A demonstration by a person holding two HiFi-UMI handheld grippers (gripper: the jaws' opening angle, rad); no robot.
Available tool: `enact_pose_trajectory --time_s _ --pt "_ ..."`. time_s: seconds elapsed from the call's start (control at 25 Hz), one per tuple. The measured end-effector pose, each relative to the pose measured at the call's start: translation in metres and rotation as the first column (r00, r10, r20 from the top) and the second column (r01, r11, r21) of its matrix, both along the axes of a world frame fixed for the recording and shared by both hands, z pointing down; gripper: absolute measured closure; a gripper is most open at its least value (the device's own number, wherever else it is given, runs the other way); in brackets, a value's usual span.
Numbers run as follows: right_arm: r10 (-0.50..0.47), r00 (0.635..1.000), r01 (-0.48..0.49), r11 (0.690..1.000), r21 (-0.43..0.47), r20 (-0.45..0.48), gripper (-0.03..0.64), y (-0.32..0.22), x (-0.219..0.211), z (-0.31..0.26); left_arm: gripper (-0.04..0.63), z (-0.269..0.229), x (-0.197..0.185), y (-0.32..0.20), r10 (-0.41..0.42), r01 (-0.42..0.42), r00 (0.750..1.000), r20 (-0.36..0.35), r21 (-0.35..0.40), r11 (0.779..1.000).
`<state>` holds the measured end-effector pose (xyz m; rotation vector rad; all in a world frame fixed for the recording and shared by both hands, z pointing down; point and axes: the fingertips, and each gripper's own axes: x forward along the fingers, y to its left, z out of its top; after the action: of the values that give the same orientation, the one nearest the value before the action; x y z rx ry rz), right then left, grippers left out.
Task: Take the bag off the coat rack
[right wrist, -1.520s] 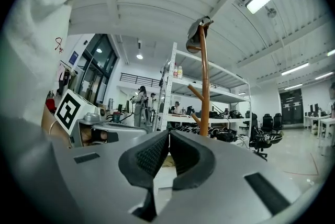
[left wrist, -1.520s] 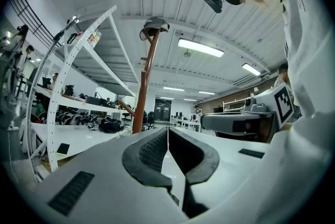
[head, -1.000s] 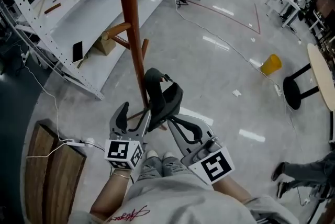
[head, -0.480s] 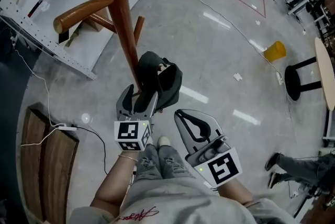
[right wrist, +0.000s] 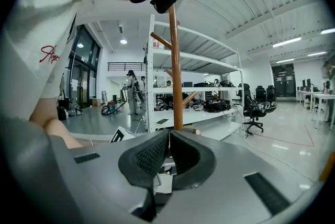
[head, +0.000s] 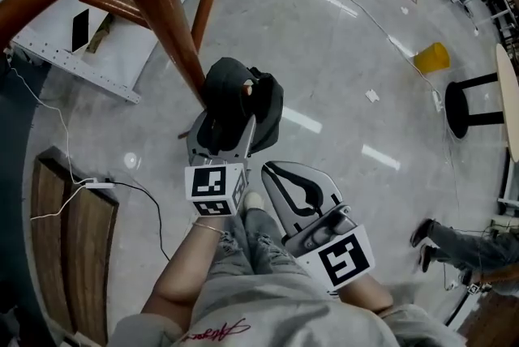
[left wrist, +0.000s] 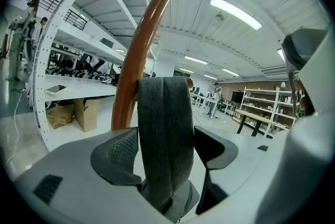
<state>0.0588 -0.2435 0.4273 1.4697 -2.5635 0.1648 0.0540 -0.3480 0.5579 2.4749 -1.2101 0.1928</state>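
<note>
Head view: the bag point(head: 243, 90) is seen hanging close against the rack point(head: 162, 21), at about 4 o'clock of its pole, and is judged not yet lifted off. The left gripper point(head: 220, 134) is set just below it, with the bag at 12 o'clock of it. In the left gripper view the fingers point(left wrist: 118, 152) are spread wide, released, and the grey strap point(left wrist: 163, 113) is stood upright between them. The strap lies against or very near the 9 o'clock pad, while a gap is left at the 3 o'clock pad, so nothing is clamped. The step in hand is judged to be the taking of the strap. The next move calls for the fingers to be closed on the strap, which must then be raised clear of its peg, not shown here, and drawn away from the pole. The right gripper point(head: 293, 187) is held at 4 o'clock of the left one, clenched on nothing, apart from the bag.
</note>
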Motion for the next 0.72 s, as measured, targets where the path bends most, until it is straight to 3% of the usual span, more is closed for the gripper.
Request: enact_pose_trajectory --time_s 0.32,0.44,0.72 --pt "0.029 0.999 -0.029 0.998 -0.051 0.015 0.597 -0.002 0.013 0.014 0.283 0.003 0.006 -0.01 0.032 -0.031 0.999 -0.026 0.025 0.999" --pt "0.039 0.999 -0.038 0.998 -0.052 0.017 0.596 -0.004 0.017 0.012 0.513 -0.003 0.007 -0.012 0.061 -0.06 0.998 -0.012 0.054 0.997" --pt "0.043 0.999 -0.041 0.997 -0.062 0.03 0.597 -0.007 0.018 0.014 0.554 -0.009 0.012 -0.009 0.118 -0.117 0.993 -0.012 0.076 0.99"
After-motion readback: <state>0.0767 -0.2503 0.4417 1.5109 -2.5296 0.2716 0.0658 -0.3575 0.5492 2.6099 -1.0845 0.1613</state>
